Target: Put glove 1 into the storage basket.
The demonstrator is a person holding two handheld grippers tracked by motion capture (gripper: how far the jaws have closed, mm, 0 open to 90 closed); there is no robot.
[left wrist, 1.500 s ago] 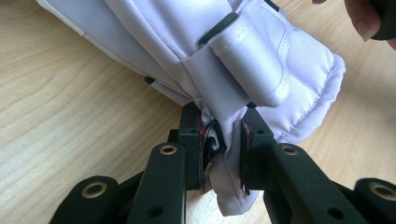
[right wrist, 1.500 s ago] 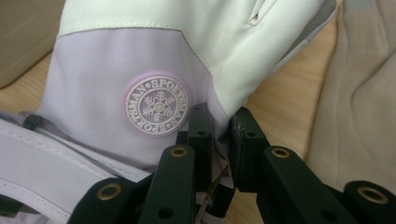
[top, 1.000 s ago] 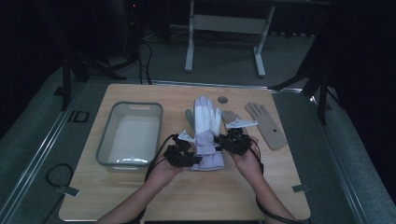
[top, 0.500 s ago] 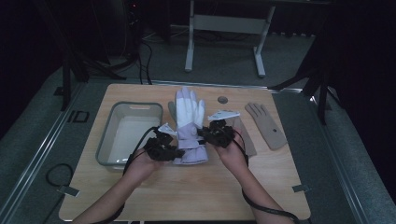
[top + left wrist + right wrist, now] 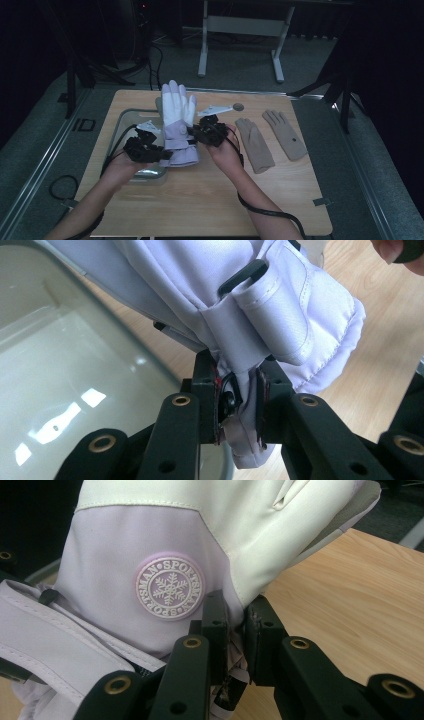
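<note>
Wooden table (image 5: 200,200) lies under my forearms, and on its left part sits a clear plastic bin (image 5: 120,125), its wall glossy in my left gripper view. I hold a padded ski glove (image 5: 176,125) up off the wood between my two grippers, at the bin's right edge, fingers pointing away from me. Its fingers are white and its cuff end is pale lilac, with a round snowflake badge (image 5: 170,587) on the back. A strap (image 5: 260,315) wraps the wrist and runs through a black buckle (image 5: 242,277).

My left gripper (image 5: 145,148) is clamped on the glove's cuff edge; in its own view the fabric is bunched tight between the two pads, with a small black clip caught there too. My right gripper (image 5: 209,132) is clamped on the opposite side of the glove, near the badge, pinching a fold of fabric and a label between its pads.

To the right of the ski glove two tan knit gloves (image 5: 255,145) lie flat on the wood, side by side and well apart from my grip. A small round disc (image 5: 238,106) rests near the far edge.
</note>
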